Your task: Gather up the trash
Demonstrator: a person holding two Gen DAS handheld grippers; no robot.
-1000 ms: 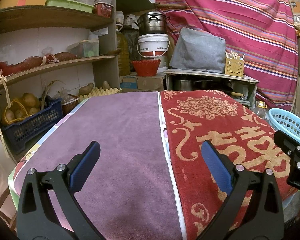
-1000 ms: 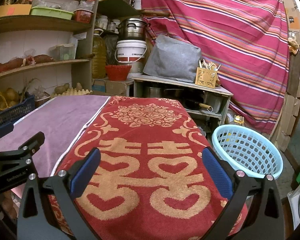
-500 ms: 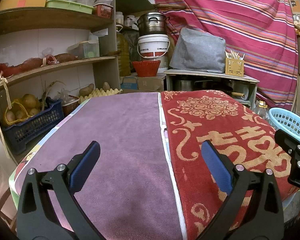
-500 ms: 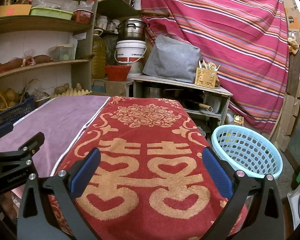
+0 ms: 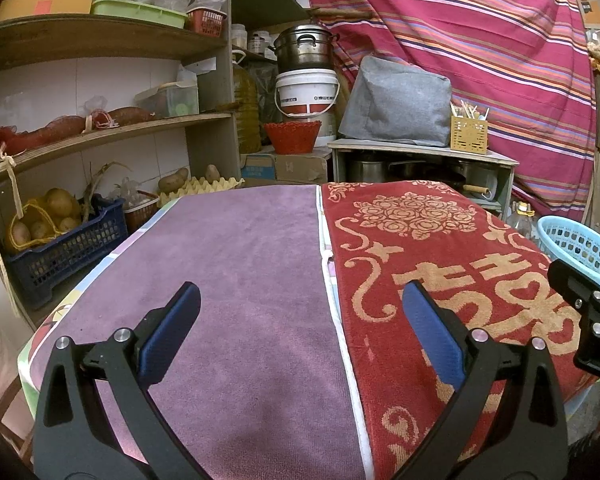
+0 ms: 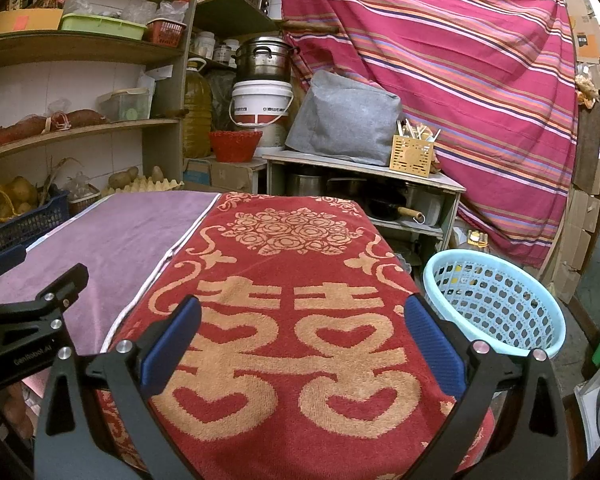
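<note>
Above the near edge of the surface, the left tongs (image 5: 300, 312) and right tongs (image 6: 302, 316) hang spread wide and empty, no trash visible on the purple towel (image 5: 236, 280) or red towel (image 6: 292, 320), so searching seems next, with the light-blue basket (image 6: 496, 308) just past the right edge.

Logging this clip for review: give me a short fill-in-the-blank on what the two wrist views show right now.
1. Both the left gripper and the right gripper have jaws that are ____.
2. The light blue basket stands beside the ____ towel.
3. The left gripper hovers mostly over the ____ towel.

Missing words: open; red; purple
</note>
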